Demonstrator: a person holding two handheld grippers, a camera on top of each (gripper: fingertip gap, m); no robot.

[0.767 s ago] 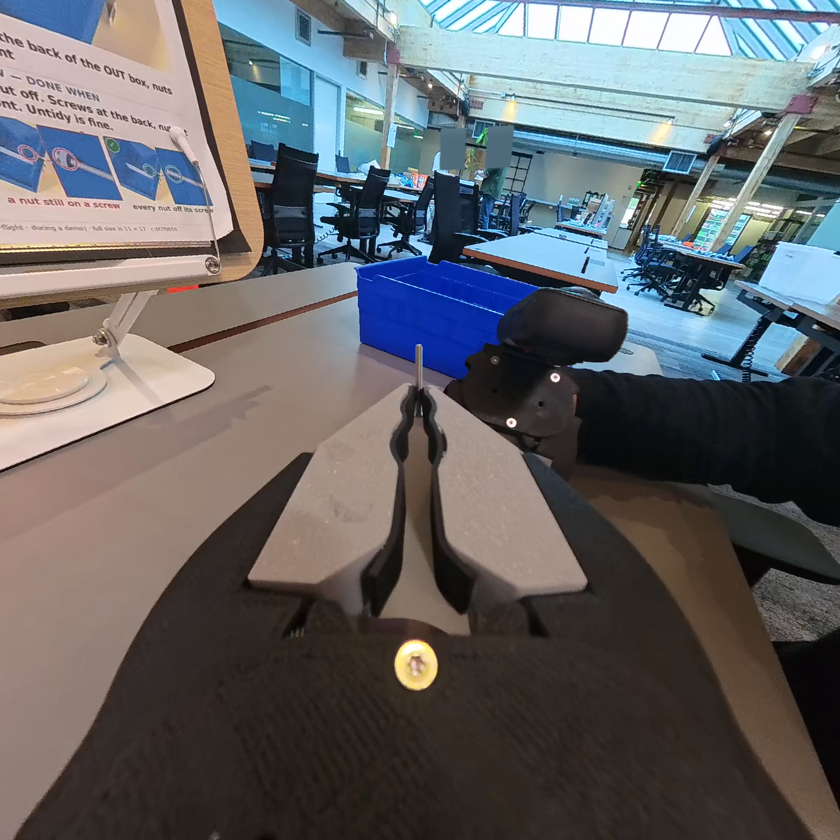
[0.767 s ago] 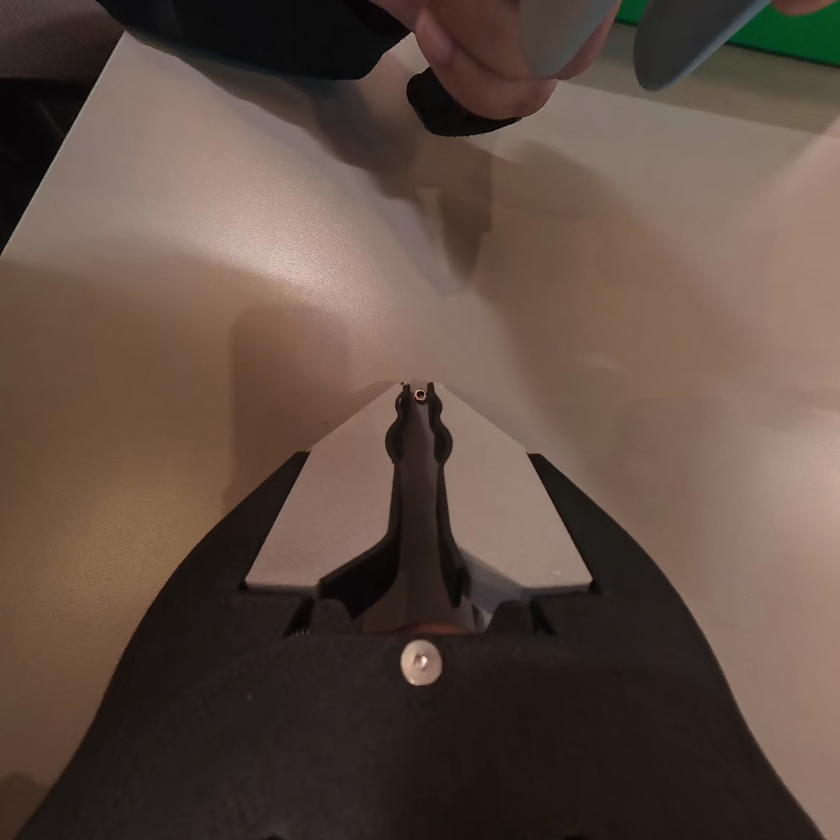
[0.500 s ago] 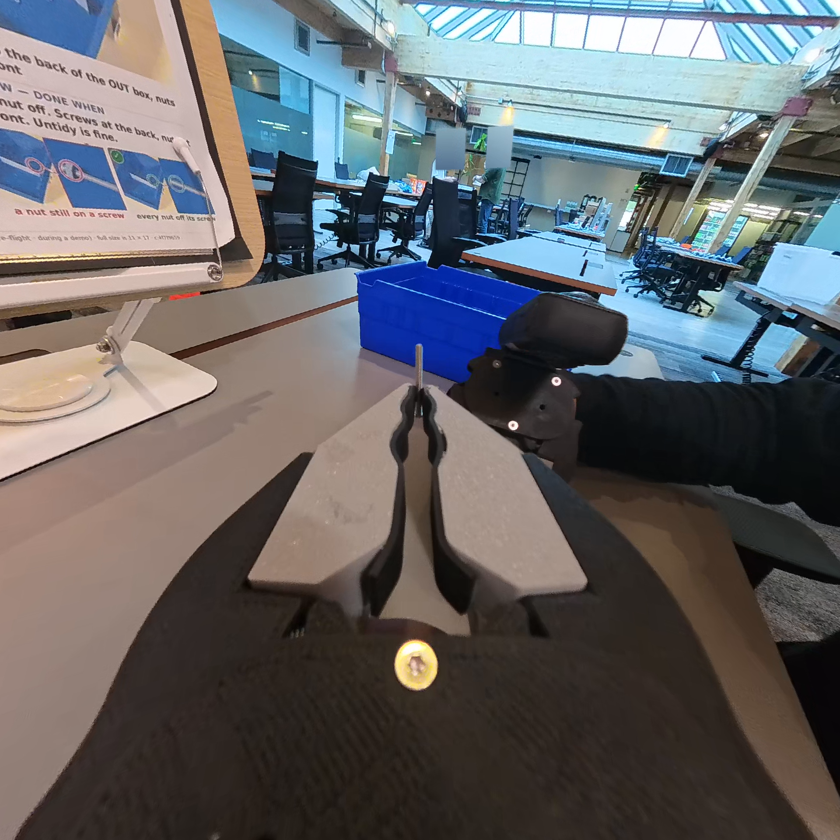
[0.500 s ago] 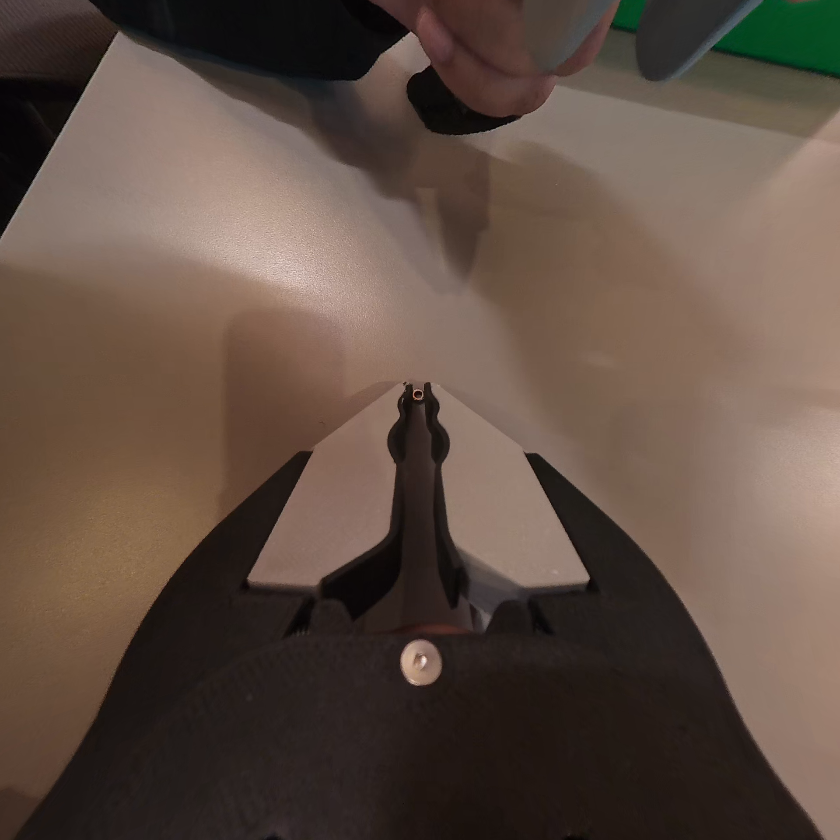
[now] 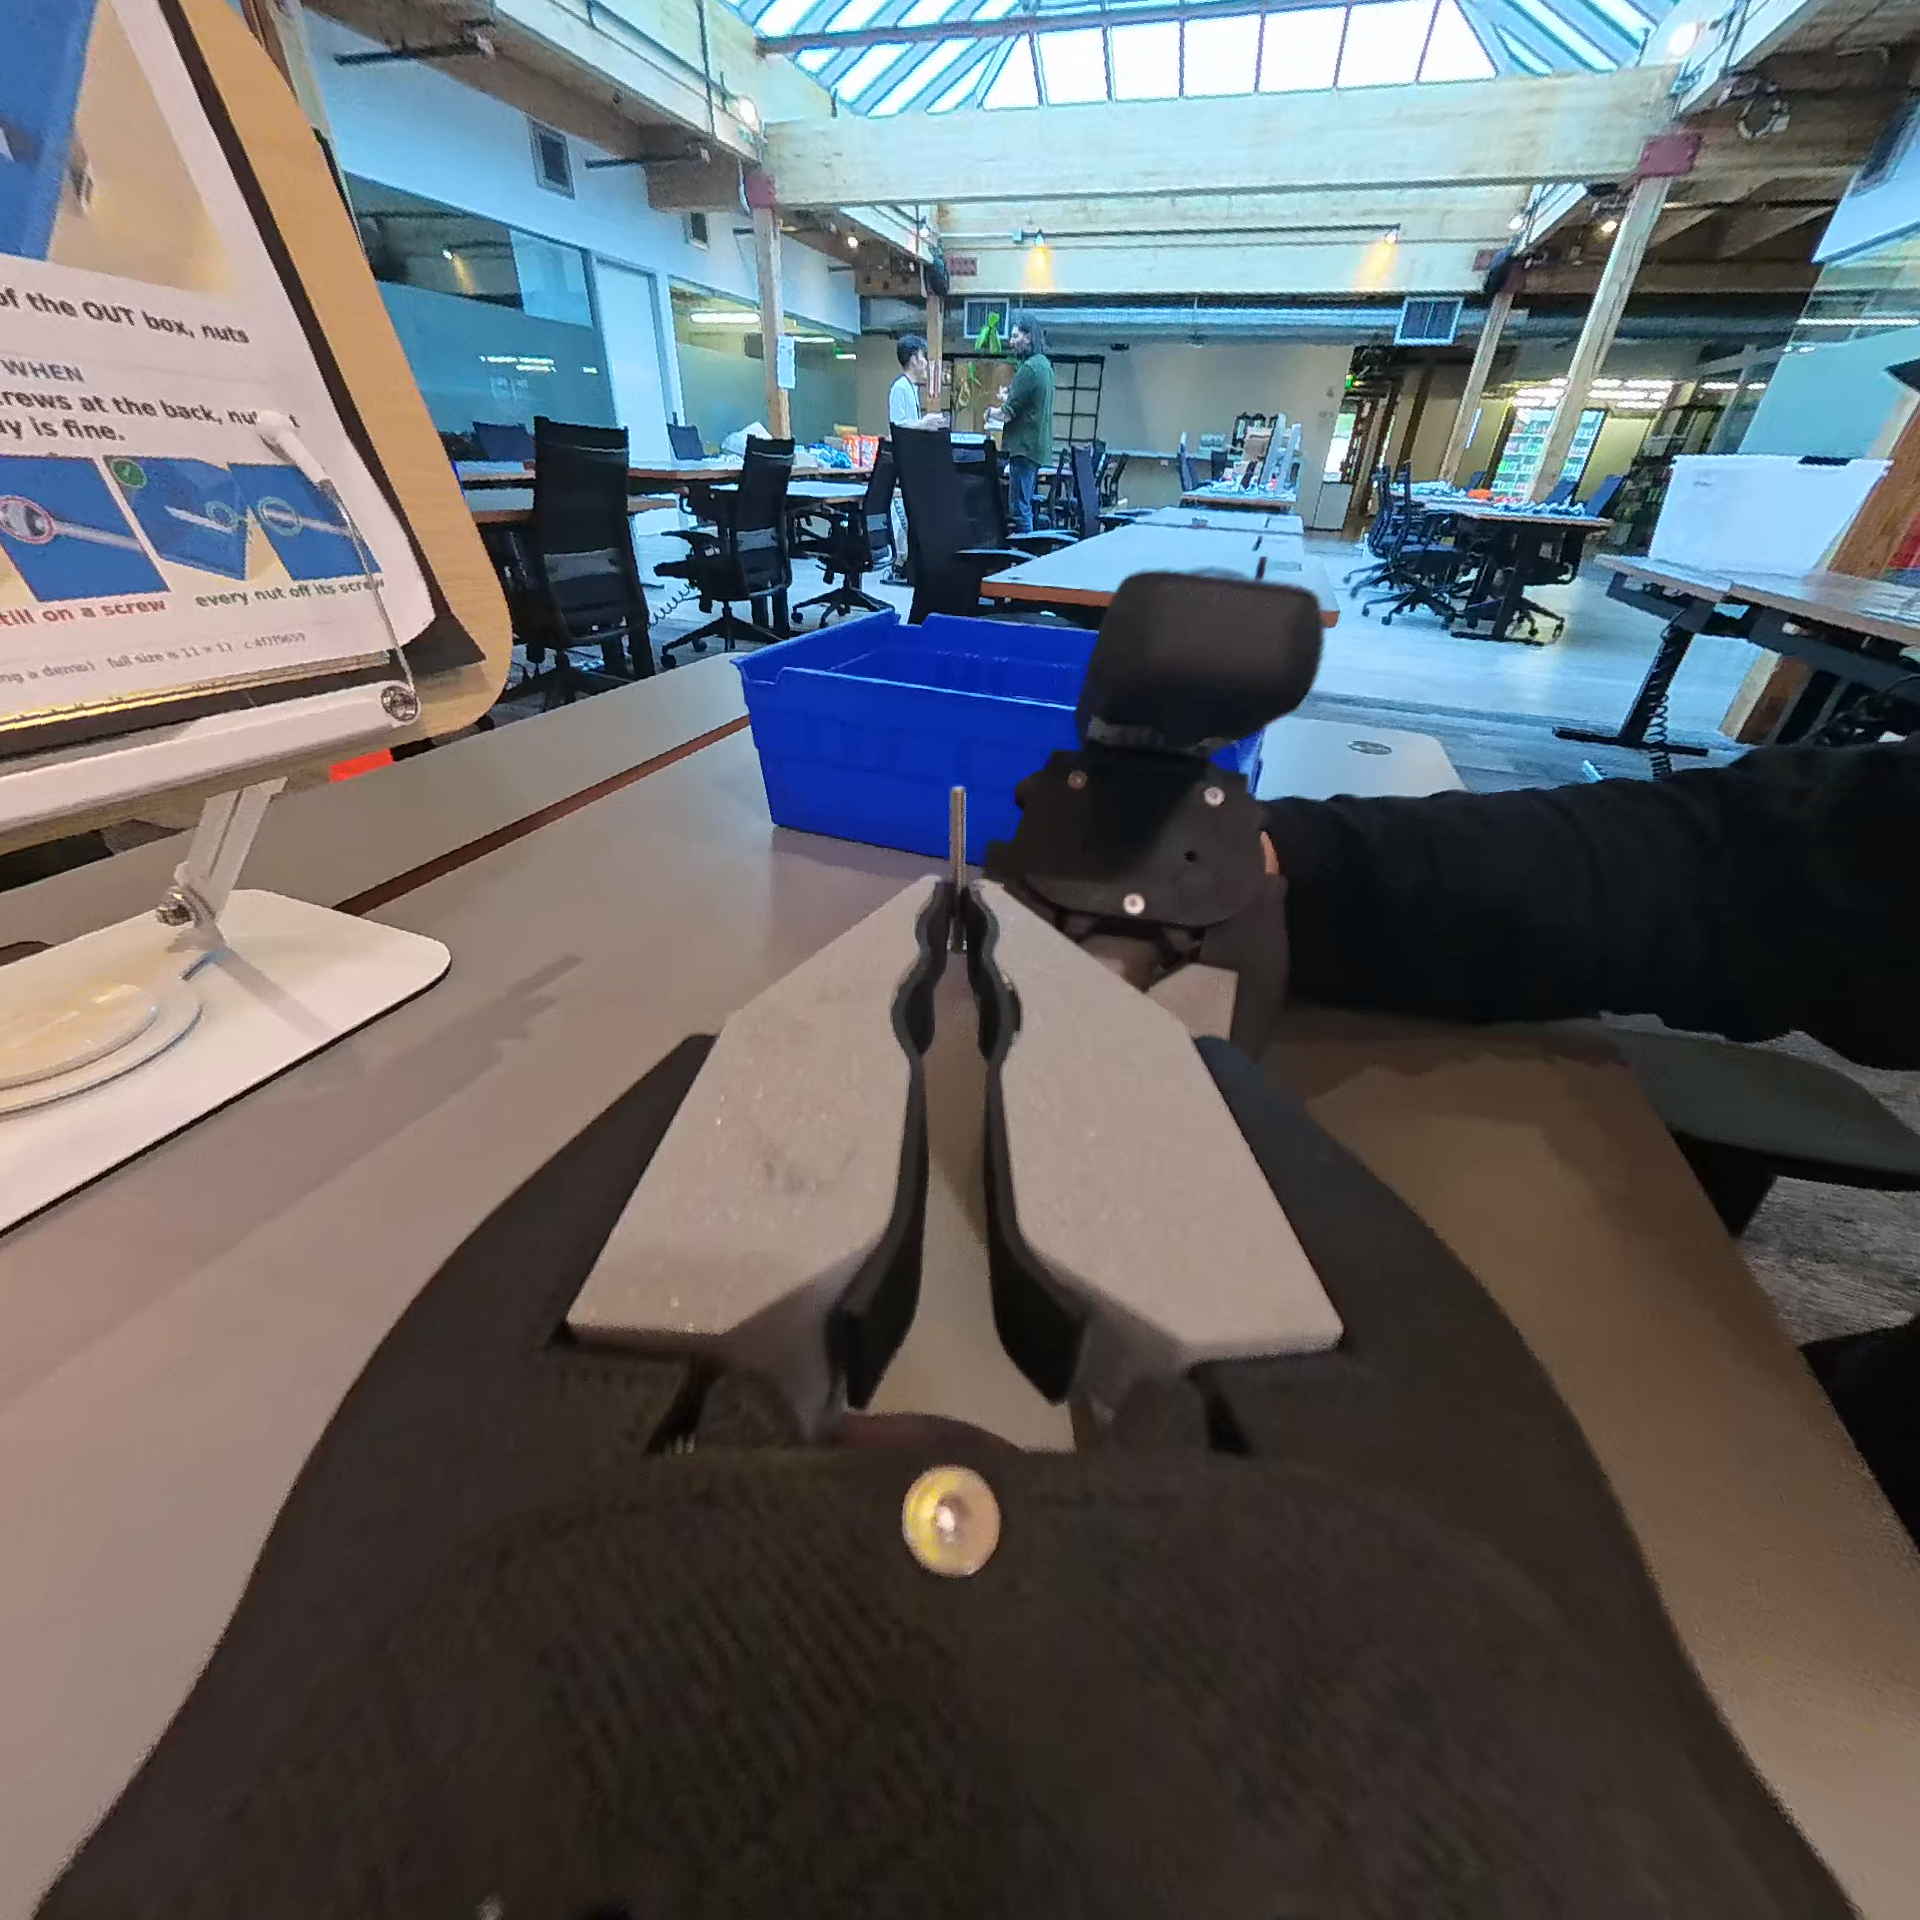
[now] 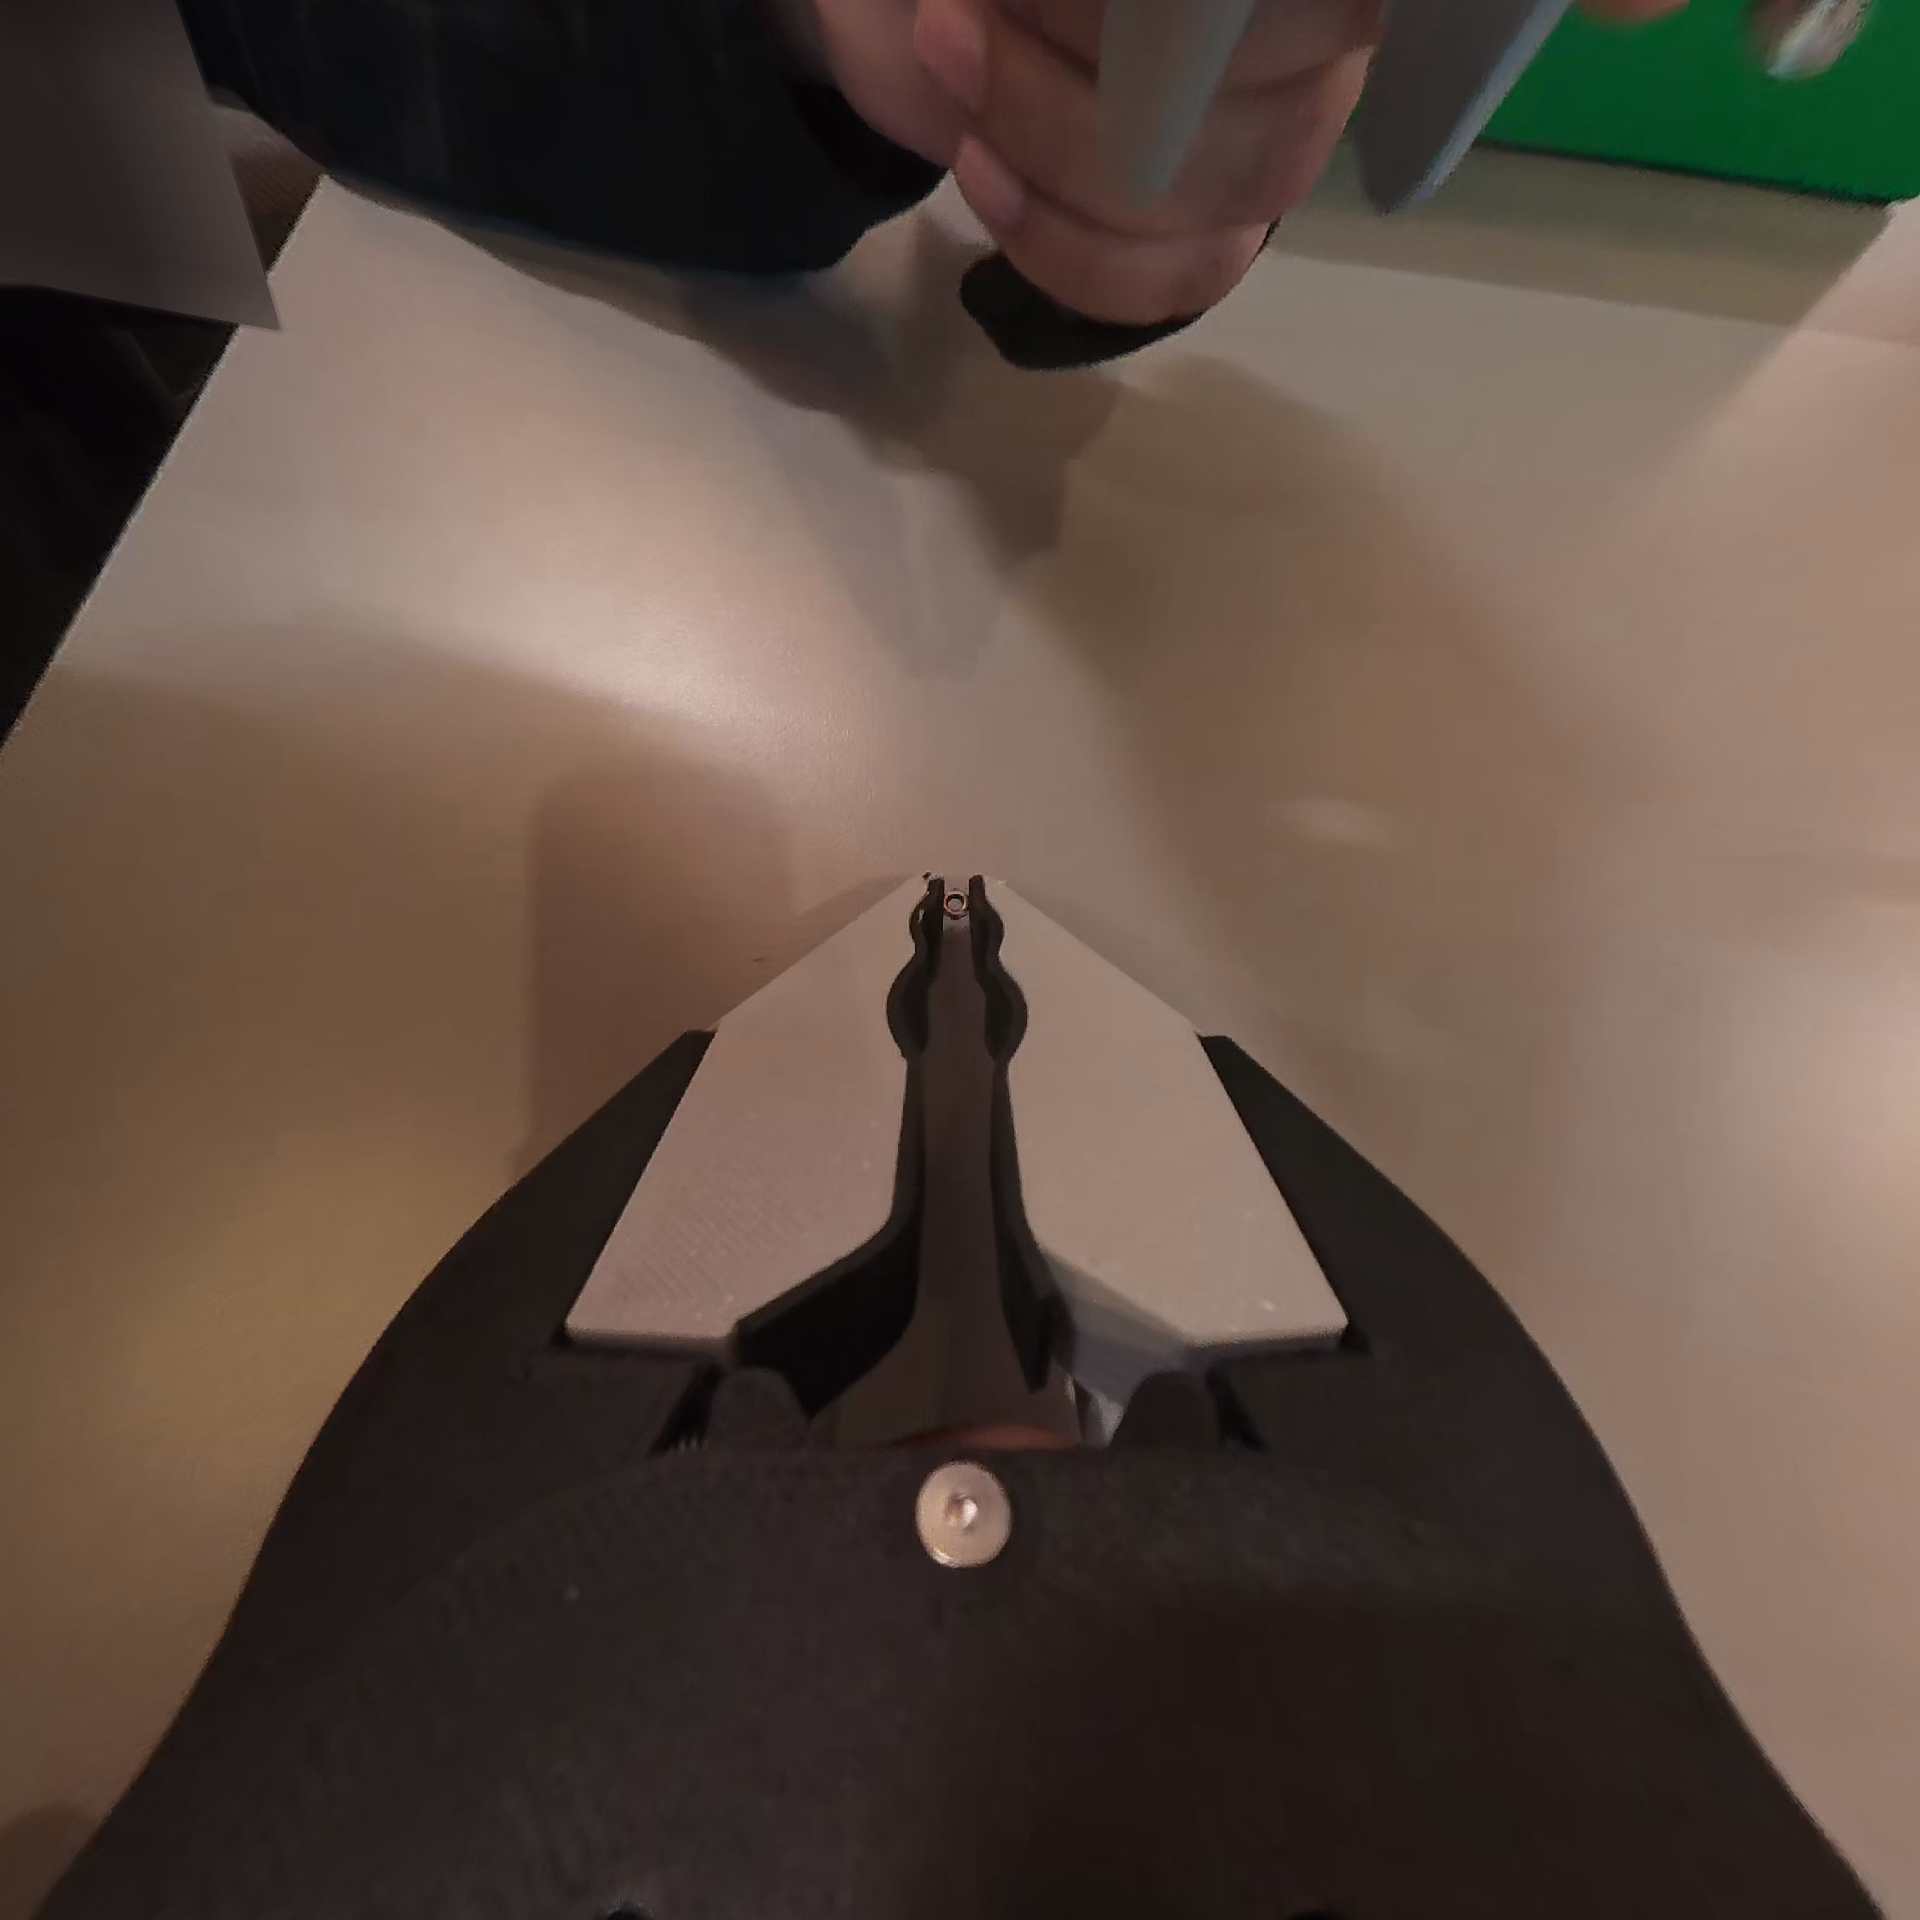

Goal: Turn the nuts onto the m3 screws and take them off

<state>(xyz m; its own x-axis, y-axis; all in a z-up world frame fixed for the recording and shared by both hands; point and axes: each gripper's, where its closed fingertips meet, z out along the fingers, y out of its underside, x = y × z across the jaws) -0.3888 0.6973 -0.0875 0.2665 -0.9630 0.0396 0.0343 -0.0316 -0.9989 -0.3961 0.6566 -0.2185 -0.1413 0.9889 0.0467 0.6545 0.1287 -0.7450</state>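
In the left wrist view my left gripper (image 5: 957, 904) is shut on a thin M3 screw (image 5: 956, 836), whose bare shank stands up from the fingertips. The right gripper's black body (image 5: 1153, 821) hangs just right of the screw, pointing down, held by a hand in a black sleeve. In the right wrist view my right gripper (image 6: 956, 902) is shut on a small nut (image 6: 954, 906) at its tips, above the grey table (image 6: 520, 582). The left gripper's grey fingers (image 6: 1164, 114) and the hand holding it show blurred at the top.
A blue bin (image 5: 914, 743) stands on the table behind the screw. A sheet of instructions on a white stand (image 5: 187, 935) is at the left. A green object (image 6: 1714, 135) lies at the far top right of the right wrist view. Office desks and chairs fill the background. Tip to tip, the grippers are about 12 cm apart.
The left view has shifted slightly toward the instruction stand and blue bin. Both grippers stay shut, the screw and nut still held. The right gripper stays close beside the screw.
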